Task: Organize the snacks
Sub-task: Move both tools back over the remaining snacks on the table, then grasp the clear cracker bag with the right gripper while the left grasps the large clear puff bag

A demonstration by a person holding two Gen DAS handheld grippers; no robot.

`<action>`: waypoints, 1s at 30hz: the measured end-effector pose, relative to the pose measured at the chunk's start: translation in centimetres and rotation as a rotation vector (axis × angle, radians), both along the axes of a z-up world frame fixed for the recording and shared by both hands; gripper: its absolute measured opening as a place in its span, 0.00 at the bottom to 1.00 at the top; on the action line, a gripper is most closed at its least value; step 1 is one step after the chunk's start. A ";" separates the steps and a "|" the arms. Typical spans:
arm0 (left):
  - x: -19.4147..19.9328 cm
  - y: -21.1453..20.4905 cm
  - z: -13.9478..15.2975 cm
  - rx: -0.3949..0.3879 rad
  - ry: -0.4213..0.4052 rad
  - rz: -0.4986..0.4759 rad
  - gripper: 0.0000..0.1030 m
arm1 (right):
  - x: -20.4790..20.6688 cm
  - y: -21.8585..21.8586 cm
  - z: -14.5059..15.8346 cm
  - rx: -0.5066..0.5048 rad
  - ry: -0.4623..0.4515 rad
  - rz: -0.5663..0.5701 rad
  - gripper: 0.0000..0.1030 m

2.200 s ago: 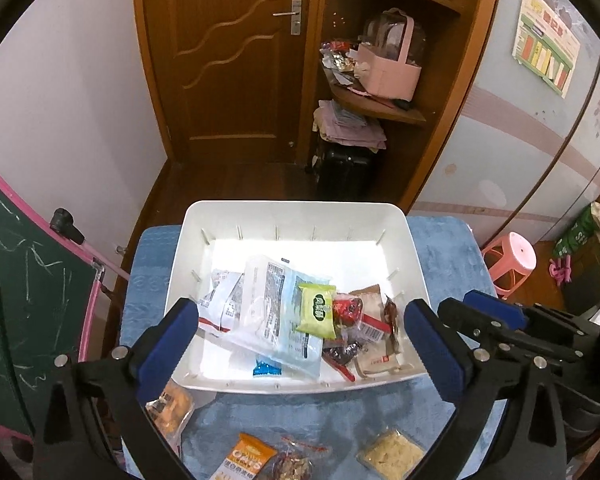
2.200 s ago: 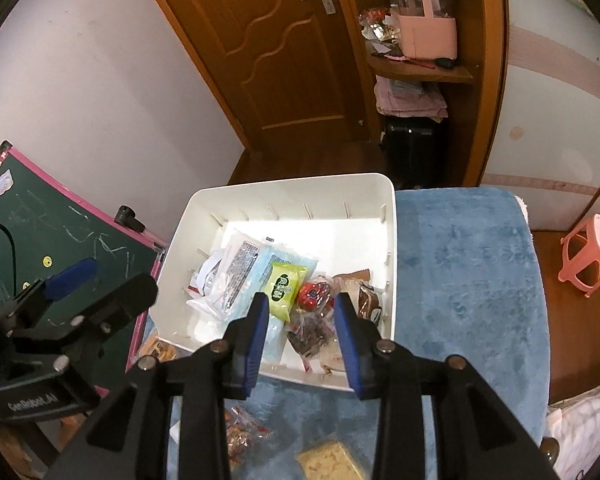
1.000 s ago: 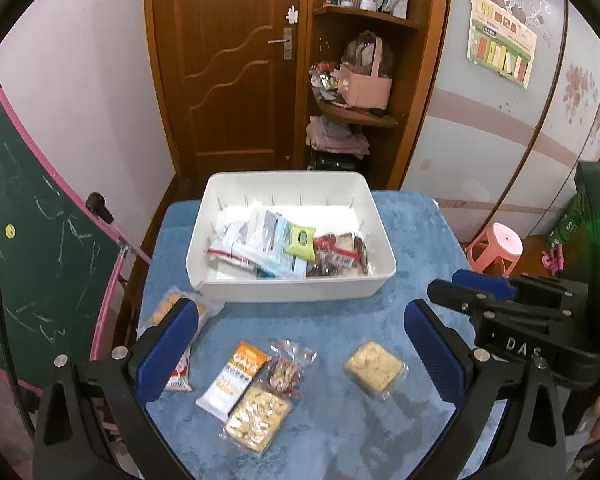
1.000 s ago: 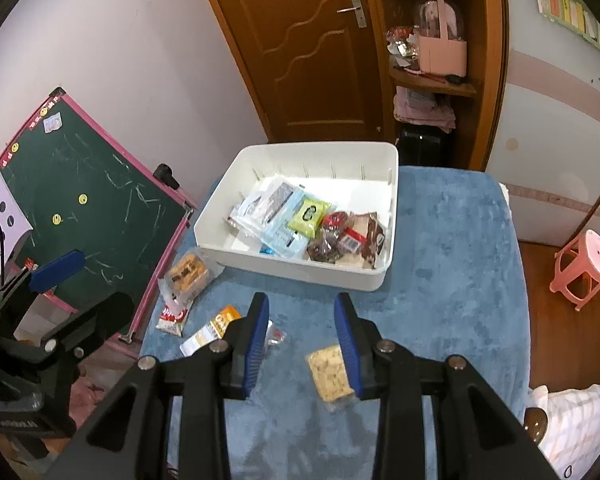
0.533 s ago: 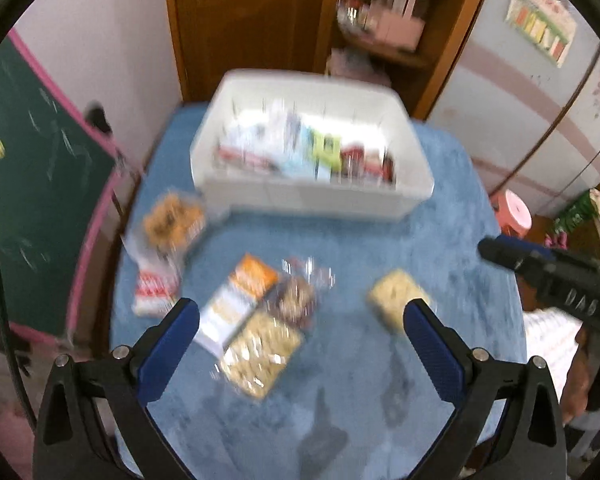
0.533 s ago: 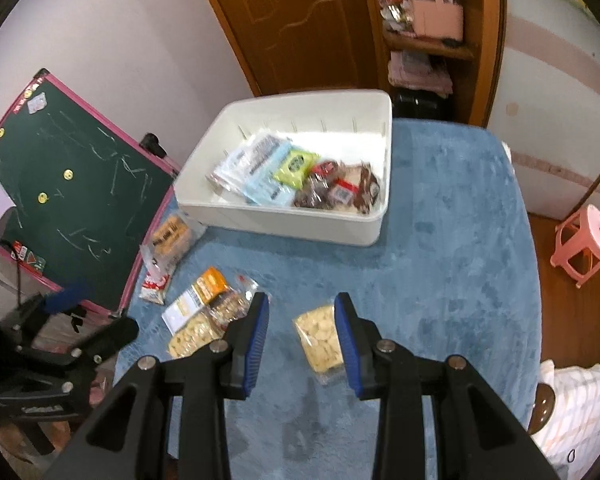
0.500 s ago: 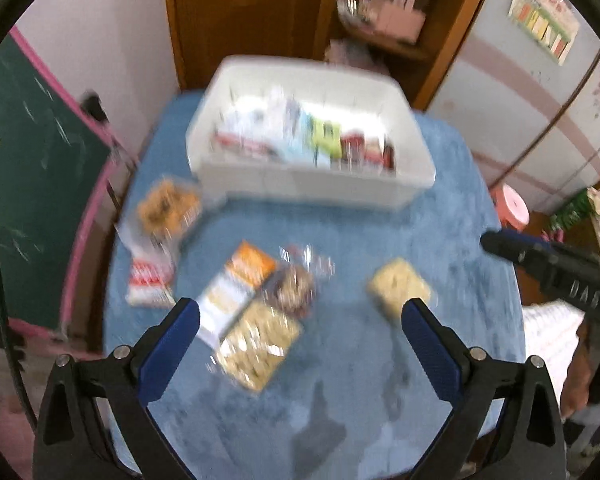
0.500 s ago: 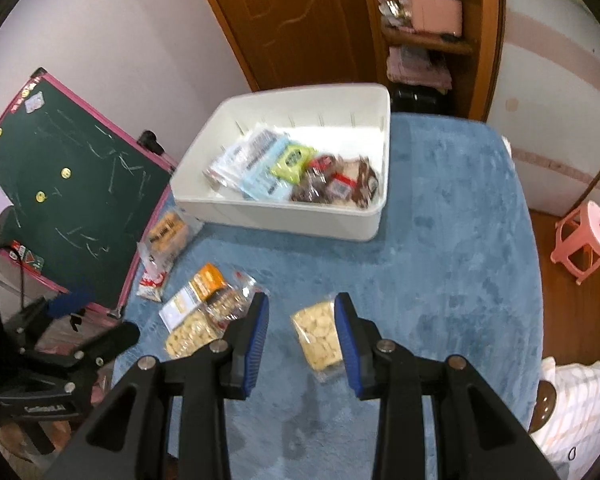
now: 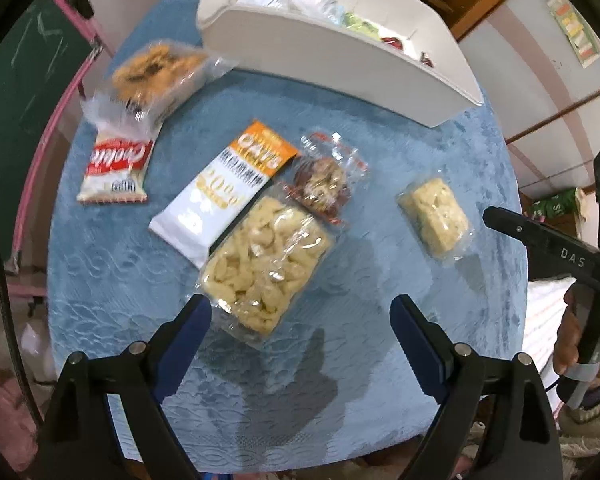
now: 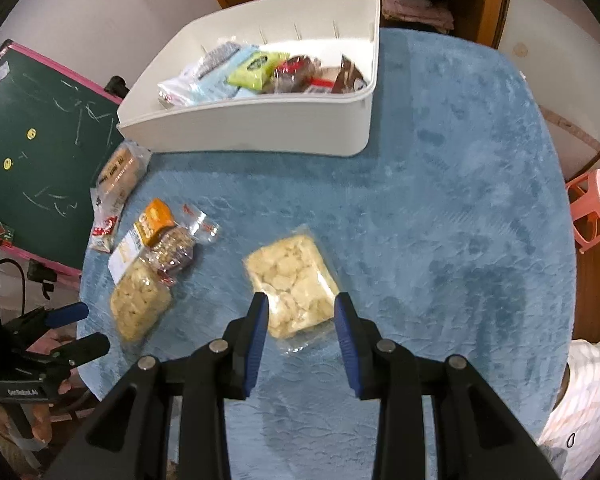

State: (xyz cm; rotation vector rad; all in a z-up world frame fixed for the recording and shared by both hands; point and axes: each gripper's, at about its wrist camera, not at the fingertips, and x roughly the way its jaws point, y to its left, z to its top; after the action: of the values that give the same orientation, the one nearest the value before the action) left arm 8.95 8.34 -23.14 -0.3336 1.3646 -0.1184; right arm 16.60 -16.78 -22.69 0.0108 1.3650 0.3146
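Clear-wrapped pale cracker pack (image 10: 292,280)

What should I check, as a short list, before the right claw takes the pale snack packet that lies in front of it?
1. Right claw open: ok, its fingers stand apart, one on each side of the pale snack packet.
2. Packet free of other snacks: ok, it lies alone on the blue tablecloth.
3. Claw empty: ok, nothing is held between the fingers.
4. Room in the white bin: ok, the far part behind the snacks shows bare floor.
5. Left claw out of the way: ok, it is open near the large pale packet, apart from the right one.
6. Fingers low enough to grip: cannot tell.
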 end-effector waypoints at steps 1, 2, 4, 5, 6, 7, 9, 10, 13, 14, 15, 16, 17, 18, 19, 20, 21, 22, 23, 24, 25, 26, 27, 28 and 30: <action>-0.1 0.4 -0.4 -0.015 0.005 0.011 0.87 | 0.0 0.1 -0.3 0.000 0.005 0.005 0.33; -0.2 0.8 -0.9 -0.030 0.009 0.019 0.87 | 0.1 0.1 -0.5 -0.001 0.008 0.009 0.33; -0.1 1.6 -1.9 -0.048 0.022 0.042 0.87 | 0.2 0.2 -0.8 -0.007 0.015 0.018 0.33; 0.0 1.9 -2.3 -0.057 0.030 0.048 0.87 | 0.2 0.2 -1.0 -0.007 0.016 0.021 0.33; 0.1 2.2 -2.8 -0.063 0.043 0.061 0.87 | 0.3 0.2 -1.2 -0.007 0.019 0.023 0.33; 0.1 2.5 -3.2 -0.068 0.053 0.073 0.87 | 0.3 0.2 -1.4 -0.008 0.021 0.024 0.33; 0.3 2.9 -4.0 -0.094 0.067 0.091 0.87 | 0.4 0.3 -1.7 -0.006 0.025 0.028 0.33; 0.3 3.0 -4.3 -0.099 0.069 0.096 0.87 | 0.5 0.4 -1.9 -0.010 0.028 0.031 0.33; 0.7 2.6 -4.8 -0.095 0.065 0.094 0.87 | 0.6 0.4 -2.5 -0.018 0.037 0.039 0.33; 0.9 2.5 -4.9 -0.093 0.061 0.088 0.87 | 0.6 0.3 -2.7 -0.016 0.043 0.041 0.33; 1.0 2.4 -4.9 -0.090 0.057 0.084 0.87 | 0.6 0.3 -2.8 -0.013 0.048 0.042 0.33; 1.3 2.4 -4.9 -0.085 0.054 0.079 0.87 | 0.6 0.2 -2.9 -0.010 0.050 0.043 0.33; 1.4 2.3 -4.9 -0.081 0.052 0.073 0.87 | 0.7 0.2 -3.0 -0.006 0.052 0.045 0.33; 1.6 2.2 -4.9 -0.077 0.052 0.066 0.87 | 0.7 0.2 -3.1 -0.005 0.053 0.047 0.33; 1.7 2.0 -4.9 -0.075 0.054 0.059 0.87 | 0.8 0.2 -3.2 -0.004 0.054 0.050 0.33; 1.8 1.7 -4.8 -0.078 0.056 0.047 0.87 | 0.9 0.3 -3.2 -0.002 0.052 0.053 0.33; 1.9 1.4 -4.8 -0.087 0.057 0.036 0.87 | 0.9 0.4 -3.2 0.000 0.049 0.059 0.33; 1.8 1.1 -4.7 -0.097 0.056 0.020 0.87 | 1.0 0.4 -3.2 0.001 0.047 0.065 0.33; 1.7 0.7 -4.5 -0.103 0.054 0.001 0.87 | 1.0 0.5 -3.2 -0.002 0.044 0.071 0.33; 1.5 0.2 -4.3 -0.100 0.053 -0.022 0.87 | 1.1 0.7 -3.2 -0.006 0.041 0.077 0.33; 1.4 -0.2 -4.2 -0.093 0.054 -0.040 0.87 | 1.1 0.8 -3.3 -0.011 0.037 0.083 0.33; 1.4 -0.7 -4.2 -0.078 0.053 -0.061 0.87 | 1.1 0.9 -3.3 -0.017 0.032 0.090 0.34; 1.2 -0.9 -4.1 -0.072 0.052 -0.069 0.87 | 1.2 1.0 -3.3 -0.021 0.028 0.096 0.35; 1.2 -1.2 -4.1 -0.070 0.053 -0.079 0.87 | 1.2 1.2 -3.3 -0.022 0.026 0.101 0.37; 1.2 -1.3 -4.0 -0.070 0.051 -0.082 0.87 | 1.3 1.5 -3.4 -0.020 0.023 0.112 0.42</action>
State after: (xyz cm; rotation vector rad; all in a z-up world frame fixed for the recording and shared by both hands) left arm 10.18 7.00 -27.11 -0.3411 1.4272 -0.2279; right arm 17.95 -15.33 -26.10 -0.0785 1.3947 0.3956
